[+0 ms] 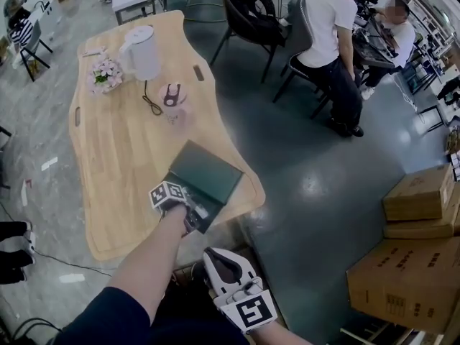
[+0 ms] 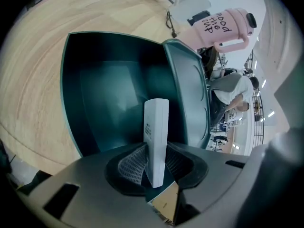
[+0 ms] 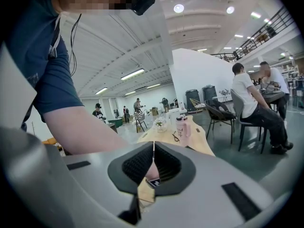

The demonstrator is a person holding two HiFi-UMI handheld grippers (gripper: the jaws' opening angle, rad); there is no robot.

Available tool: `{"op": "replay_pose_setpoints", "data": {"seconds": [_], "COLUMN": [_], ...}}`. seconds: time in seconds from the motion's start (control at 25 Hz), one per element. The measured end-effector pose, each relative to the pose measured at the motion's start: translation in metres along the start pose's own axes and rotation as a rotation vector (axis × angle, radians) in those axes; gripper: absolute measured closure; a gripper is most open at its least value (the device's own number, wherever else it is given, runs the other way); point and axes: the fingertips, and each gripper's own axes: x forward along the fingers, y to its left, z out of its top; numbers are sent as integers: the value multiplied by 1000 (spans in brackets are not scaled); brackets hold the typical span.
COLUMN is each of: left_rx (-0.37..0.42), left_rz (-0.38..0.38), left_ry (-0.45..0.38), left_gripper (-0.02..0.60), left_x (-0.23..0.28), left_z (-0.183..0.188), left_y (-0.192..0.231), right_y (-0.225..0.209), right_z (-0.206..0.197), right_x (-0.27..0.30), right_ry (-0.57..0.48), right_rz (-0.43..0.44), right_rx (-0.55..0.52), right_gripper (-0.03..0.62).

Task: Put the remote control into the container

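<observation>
Remote control (image 2: 156, 137) — print unreadable — in left tongs (image 2: 156, 161), at container (image 2: 118, 87)

1. I see a pale wooden tabletop (image 1: 118, 171) with rounded corners and slot-shaped handle holes.
2. At its far end stands a white electric kettle (image 1: 141, 50), upright.
3. Just beside the kettle, towards the view's left, I make out a small bunch of pink flowers (image 1: 105, 75).
4. A pink lidded cup (image 1: 172, 96) with a handle stands near the kettle, and a black cable (image 1: 151, 103) lies between the two.
5. Brown cardboard boxes (image 1: 413, 264) are stacked on the glossy grey floor (image 1: 309, 178) at the right.
6. Beyond the tabletop I see an empty black chair (image 1: 248, 13) and a person in a white shirt (image 1: 327, 20) seated with their back to me.
</observation>
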Motion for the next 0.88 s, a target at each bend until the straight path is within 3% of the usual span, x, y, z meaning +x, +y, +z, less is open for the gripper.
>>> {"op": "replay_pose_setpoints", "data": {"seconds": [0.44, 0.72, 0.88], "left_rx": [37, 62, 91], "left_rz": [64, 40, 75], "left_ry": [11, 10, 9], "left_gripper": [418, 413, 413], "left_x": [-6, -19, -23], "left_z": [5, 0, -1], "left_y": [1, -5, 1], "right_y": [-9, -4, 0], "right_z": [1, 1, 0], "right_x": [-7, -12, -16], "right_ry": [-10, 1, 9], "right_rz": [-31, -21, -21], "right_rx": [-5, -13, -6], "right_gripper": [576, 576, 576]}}
